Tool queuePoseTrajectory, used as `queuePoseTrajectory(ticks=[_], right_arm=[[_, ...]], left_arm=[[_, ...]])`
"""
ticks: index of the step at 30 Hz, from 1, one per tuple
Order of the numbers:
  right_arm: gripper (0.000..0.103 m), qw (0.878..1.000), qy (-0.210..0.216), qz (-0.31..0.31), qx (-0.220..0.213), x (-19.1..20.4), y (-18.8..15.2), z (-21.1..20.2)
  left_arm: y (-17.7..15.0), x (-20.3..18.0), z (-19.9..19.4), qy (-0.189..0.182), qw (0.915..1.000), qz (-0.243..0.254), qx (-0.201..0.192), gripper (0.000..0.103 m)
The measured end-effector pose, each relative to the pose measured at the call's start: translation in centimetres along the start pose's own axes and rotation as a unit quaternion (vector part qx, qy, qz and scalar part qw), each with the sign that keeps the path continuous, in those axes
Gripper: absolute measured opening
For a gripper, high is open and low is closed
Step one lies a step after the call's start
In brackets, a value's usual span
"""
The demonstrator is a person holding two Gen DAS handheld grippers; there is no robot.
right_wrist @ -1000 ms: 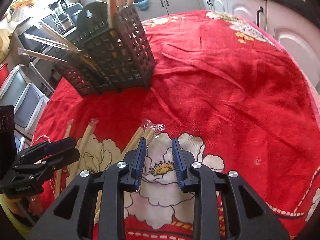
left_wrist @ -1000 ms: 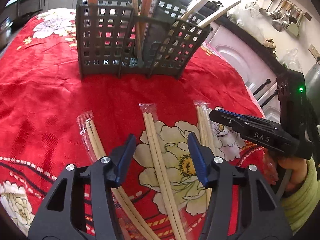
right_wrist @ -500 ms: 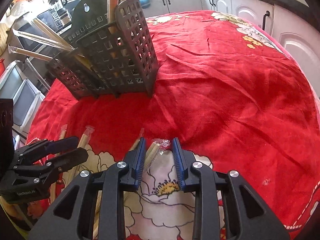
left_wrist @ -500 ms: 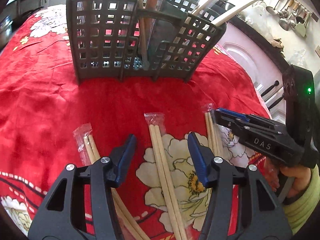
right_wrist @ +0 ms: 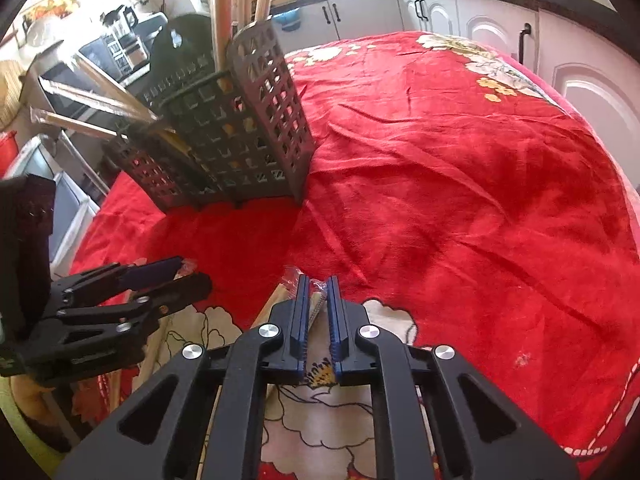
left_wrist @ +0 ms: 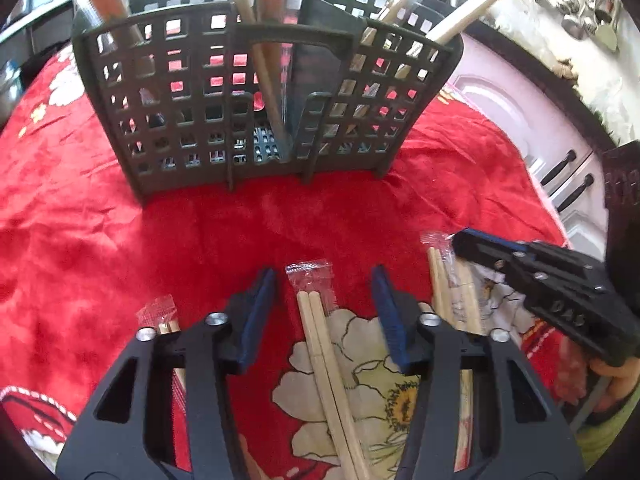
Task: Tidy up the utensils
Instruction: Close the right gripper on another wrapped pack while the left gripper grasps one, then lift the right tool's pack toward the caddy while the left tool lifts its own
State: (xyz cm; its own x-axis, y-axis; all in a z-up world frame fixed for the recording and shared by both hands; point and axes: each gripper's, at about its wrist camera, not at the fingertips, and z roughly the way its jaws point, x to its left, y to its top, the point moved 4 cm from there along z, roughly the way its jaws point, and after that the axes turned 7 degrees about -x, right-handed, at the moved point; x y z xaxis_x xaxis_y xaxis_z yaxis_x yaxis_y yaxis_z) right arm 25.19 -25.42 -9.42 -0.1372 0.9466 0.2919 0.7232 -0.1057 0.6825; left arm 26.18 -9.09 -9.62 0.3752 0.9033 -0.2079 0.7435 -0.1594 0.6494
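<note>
A red floral tablecloth [right_wrist: 460, 184] filled the frame, white kitchen cabinets [right_wrist: 496, 20] upper right; the right gripper [right_wrist: 317, 292] pinched a wrapped chopstick pair [right_wrist: 316, 307] at bottom centre, while the left gripper [left_wrist: 324, 292], closing, straddled another pair [left_wrist: 320, 344] untouched

Wrinkled matt red cloth [left_wrist: 100, 240] printed with flowers, dark matt plastic lattice caddy [left_wrist: 192, 120], pale smooth wooden chopsticks [left_wrist: 320, 344] sealed in glossy clear film, matt black plastic gripper [left_wrist: 324, 312] fitted with ribbed blue pads [left_wrist: 256, 312]
</note>
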Motion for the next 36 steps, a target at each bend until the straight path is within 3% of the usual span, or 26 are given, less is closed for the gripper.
queuePoseTrajectory(ticks=[2,8,20,36], right_arm=[[0.009,1.000,0.002,0.004,-0.008,-0.1,0.1,-0.5],[0.008,0.999,0.008,0.003,-0.035,0.0,0.8,-2.4],[0.007,0.995,0.033,-0.019,-0.095,1.9,3.1,-7.5],[0.005,0.978,0.061,-0.082,-0.181,6.9,6.9,-13.8]], left_arm=[[0.0,0.0,0.1,0.008,1.0000,0.003,-0.001,0.024],[-0.1,0.5,-0.2,0.004,1.0000,-0.003,-0.007,0.009],[1.9,1.0,-7.6,-0.041,0.9940,-0.031,-0.097,0.008],[5.6,2.3,-17.2,-0.034,0.9731,-0.043,-0.224,0.007]])
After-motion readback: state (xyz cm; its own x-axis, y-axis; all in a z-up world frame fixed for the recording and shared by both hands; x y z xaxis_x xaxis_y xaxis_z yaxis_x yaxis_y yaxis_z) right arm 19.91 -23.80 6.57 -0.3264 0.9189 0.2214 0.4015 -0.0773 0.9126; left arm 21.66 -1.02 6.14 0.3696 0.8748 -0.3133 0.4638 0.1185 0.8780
